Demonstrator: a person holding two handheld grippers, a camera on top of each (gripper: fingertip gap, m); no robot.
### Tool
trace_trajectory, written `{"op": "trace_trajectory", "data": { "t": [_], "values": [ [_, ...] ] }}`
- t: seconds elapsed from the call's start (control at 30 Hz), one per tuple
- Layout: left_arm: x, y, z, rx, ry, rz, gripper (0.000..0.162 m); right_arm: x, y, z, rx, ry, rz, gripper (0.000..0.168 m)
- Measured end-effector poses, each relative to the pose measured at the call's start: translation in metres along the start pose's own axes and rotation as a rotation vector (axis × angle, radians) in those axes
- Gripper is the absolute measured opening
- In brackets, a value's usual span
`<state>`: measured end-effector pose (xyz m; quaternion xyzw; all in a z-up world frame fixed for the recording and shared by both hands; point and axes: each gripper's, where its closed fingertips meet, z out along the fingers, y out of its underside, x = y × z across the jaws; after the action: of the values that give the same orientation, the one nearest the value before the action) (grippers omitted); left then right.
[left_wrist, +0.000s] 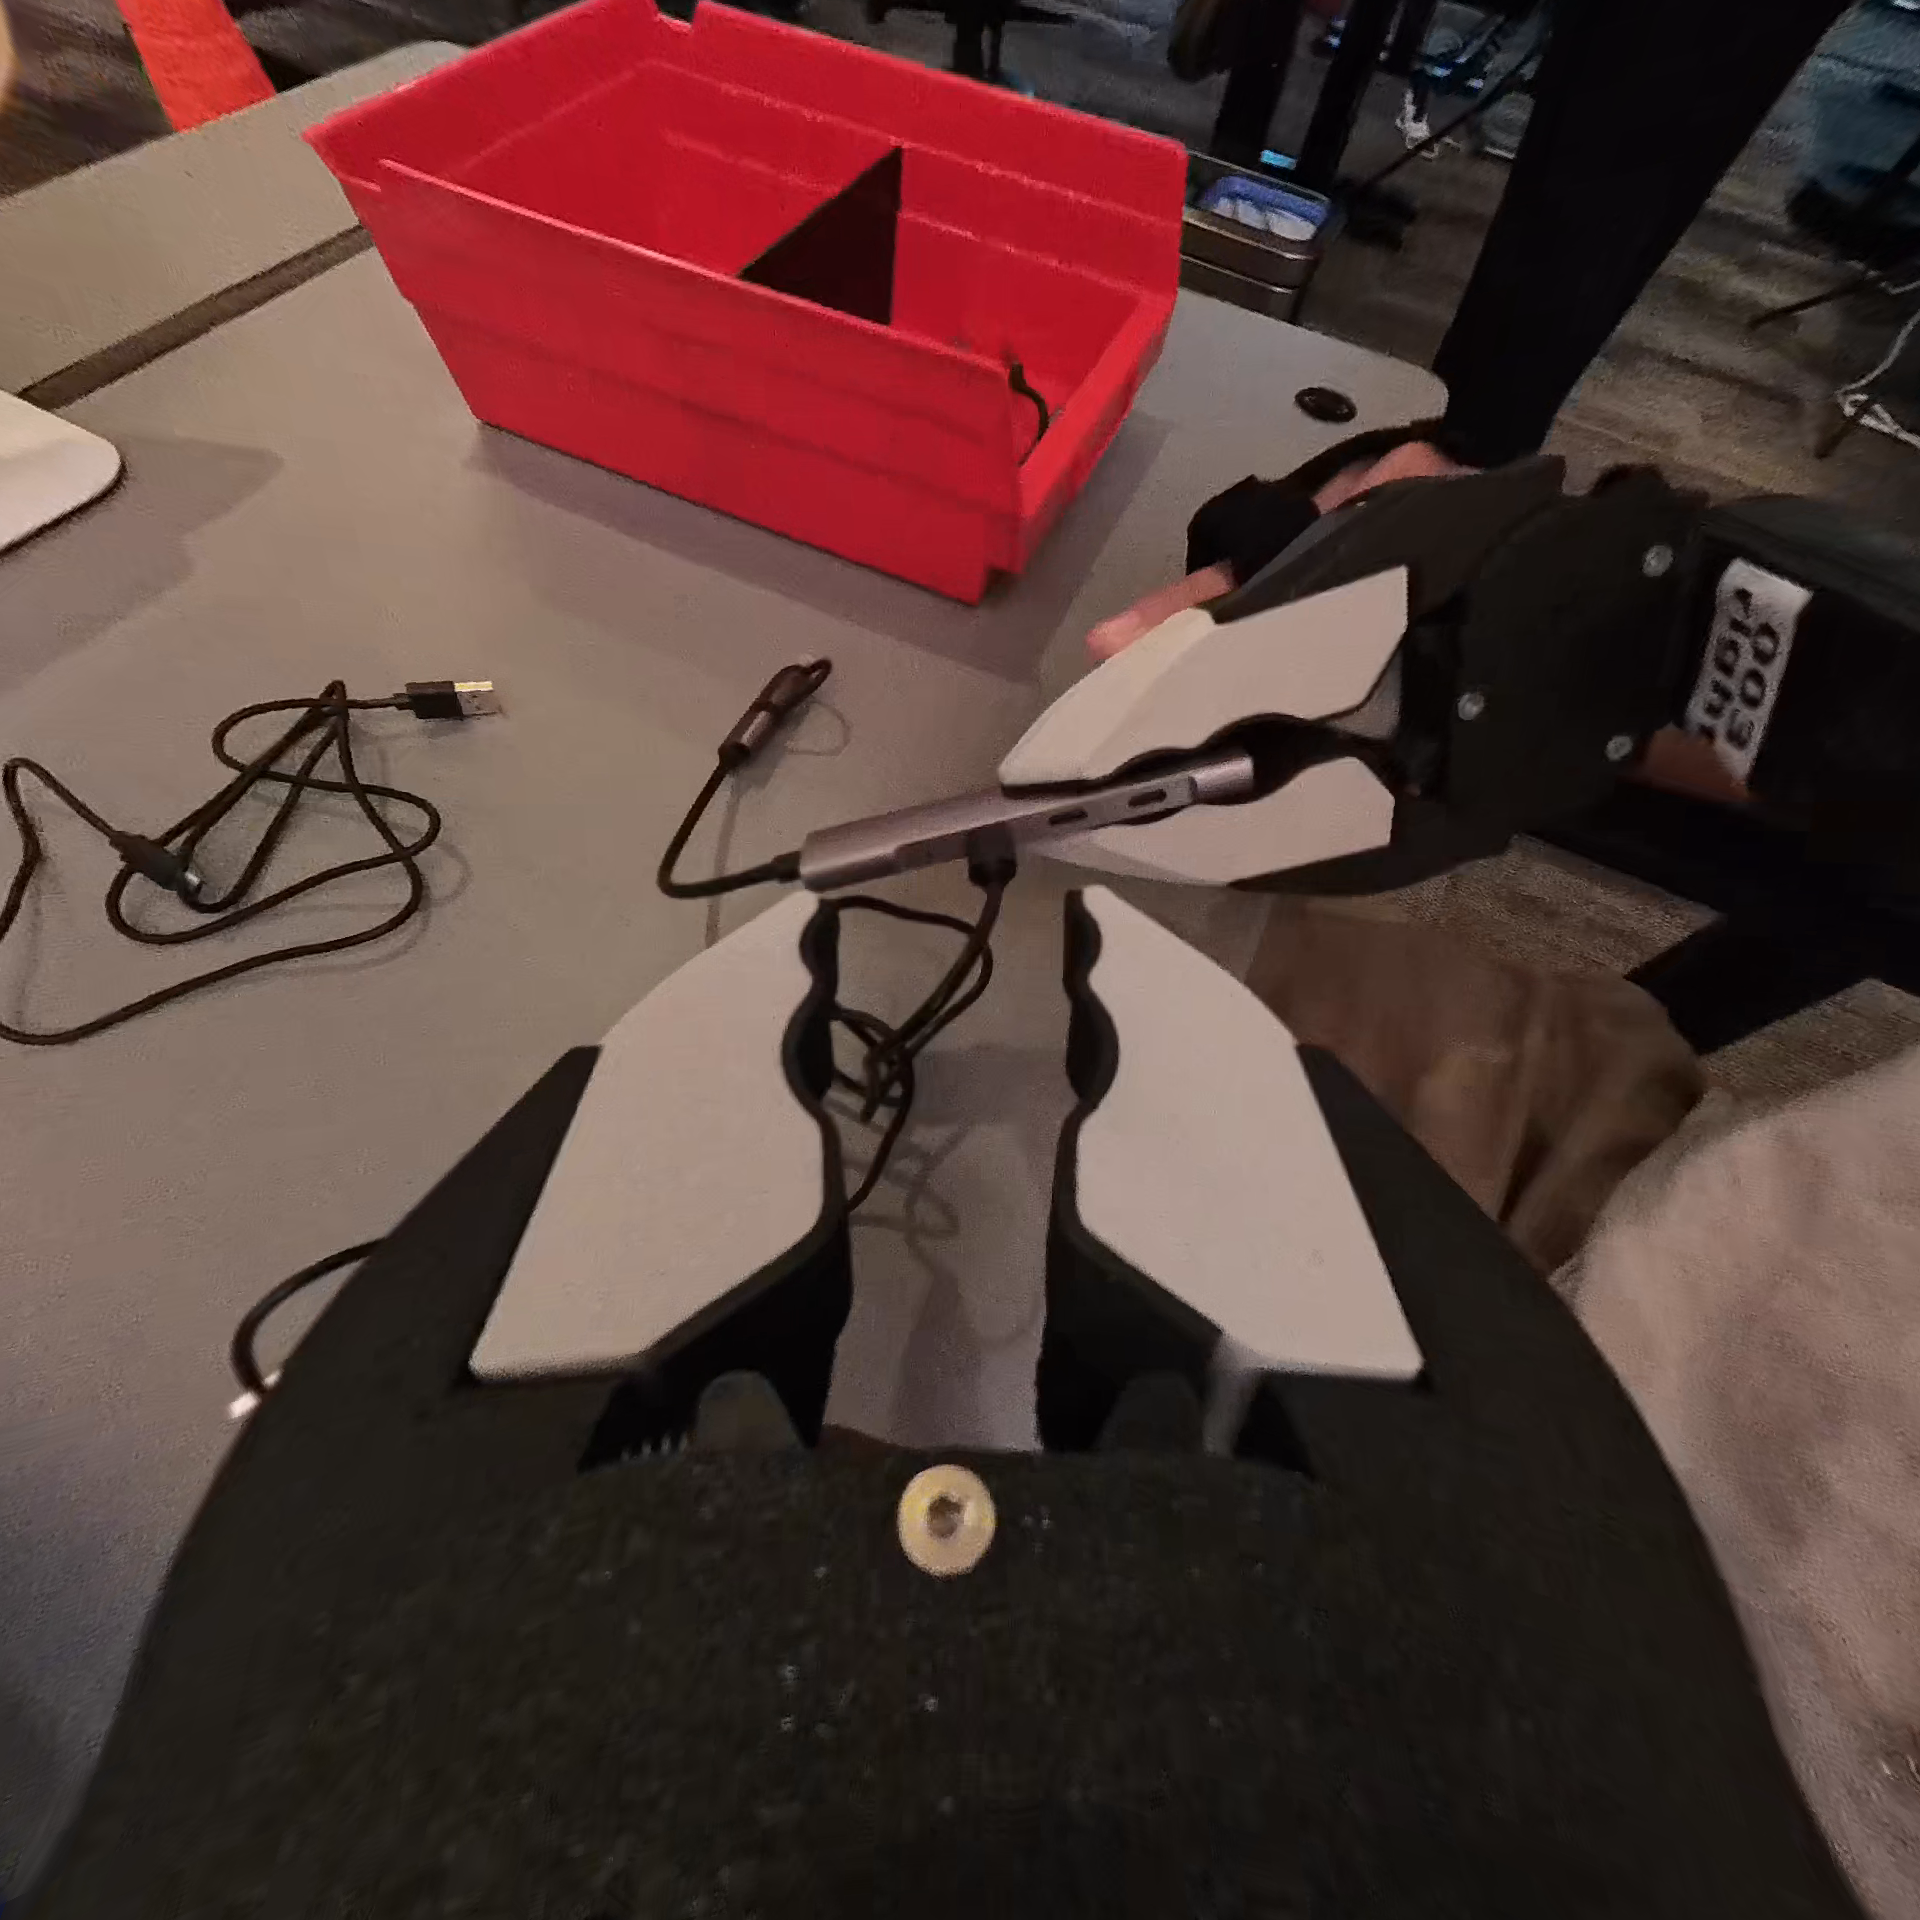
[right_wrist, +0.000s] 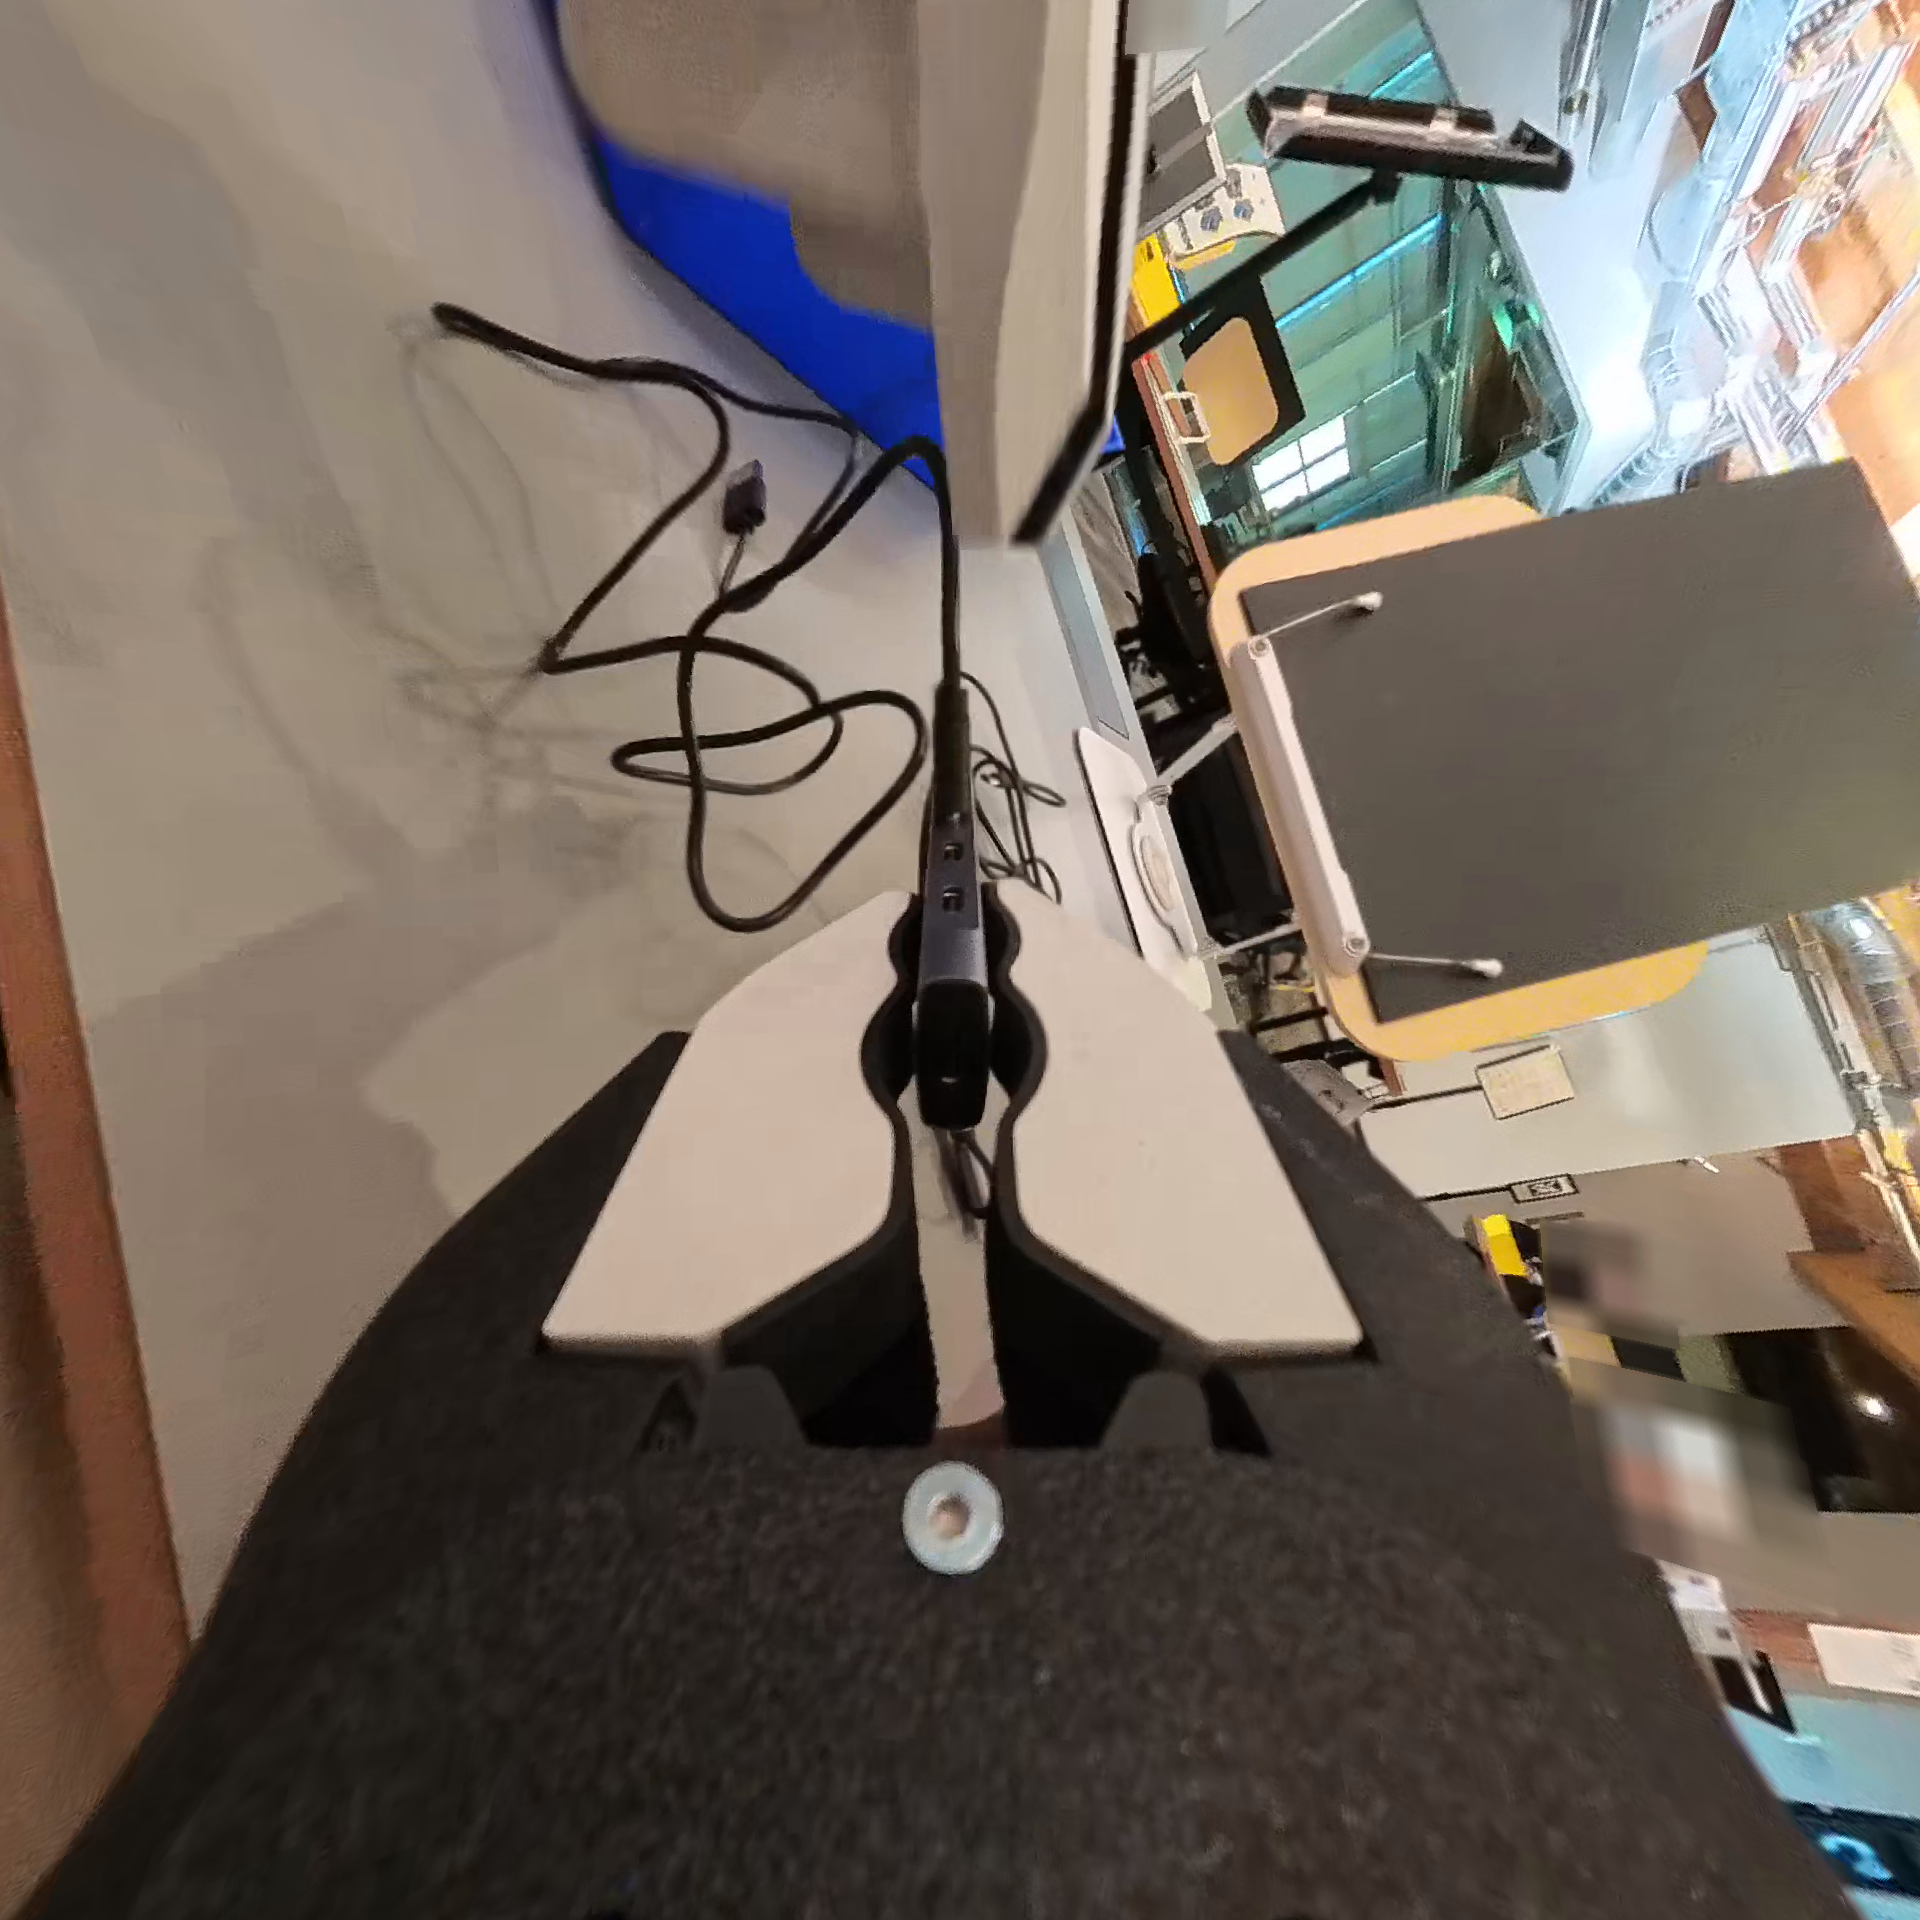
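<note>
My right gripper (left_wrist: 1031, 816) comes in from the right, shut on a slim grey USB hub (left_wrist: 904, 844) held above the table; it also shows in its own view (right_wrist: 961, 925), clamped on the hub (right_wrist: 948, 997). The hub's own black lead (left_wrist: 691, 821) hangs down to a plug (left_wrist: 779, 701) on the table. A thin black cable (left_wrist: 925, 997) is plugged into the hub's underside and dangles between the fingers of my left gripper (left_wrist: 951, 914), which is open just below the hub and touches nothing that I can see.
A red bin (left_wrist: 582, 343) with a dark divider stands at the back of the grey table (left_wrist: 312, 1143). A loose black USB cable (left_wrist: 270, 831) lies at the left. A white base (left_wrist: 42, 478) sits at the left edge. A pale black-edged slab (right_wrist: 1023, 260) looms close. The gap from one gripper's tips to the other's is roughly 6 cm.
</note>
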<state>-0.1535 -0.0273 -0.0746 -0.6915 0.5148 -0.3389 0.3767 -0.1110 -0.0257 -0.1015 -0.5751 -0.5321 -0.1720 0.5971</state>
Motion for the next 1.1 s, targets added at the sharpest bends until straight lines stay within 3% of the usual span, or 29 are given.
{"op": "trace_trajectory", "data": {
  "t": [0.2,0.33,0.4,0.63,0.73,0.83,1.1],
  "values": [
    [0.006,0.006,0.022,0.038,-0.004,-0.1,0.031,-0.002,-0.008,0.004,-0.001,0.012,-0.006,0.009],
    [0.001,0.008,0.025,0.047,-0.036,-0.071,0.0,-0.005,-0.009,0.004,0.003,0.01,-0.006,0.009],
    [0.001,0.01,0.026,0.037,-0.035,-0.078,0.0,-0.007,-0.008,0.004,-0.001,0.007,-0.012,0.009],
    [0.004,0.013,0.026,0.015,-0.05,-0.057,0.032,-0.007,-0.008,0.003,-0.006,0.013,-0.026,0.009],
    [0.009,0.019,0.032,-0.009,-0.034,-0.075,0.033,-0.006,-0.007,0.004,-0.012,0.016,-0.027,0.009],
    [0.007,0.017,0.031,0.016,-0.048,-0.067,0.011,-0.004,-0.008,0.002,-0.002,0.025,-0.025,0.009],
    [0.005,0.017,0.033,0.009,-0.107,0.01,0.01,-0.004,0.004,0.006,-0.114,0.0,0.054,0.01]
  ]
}}
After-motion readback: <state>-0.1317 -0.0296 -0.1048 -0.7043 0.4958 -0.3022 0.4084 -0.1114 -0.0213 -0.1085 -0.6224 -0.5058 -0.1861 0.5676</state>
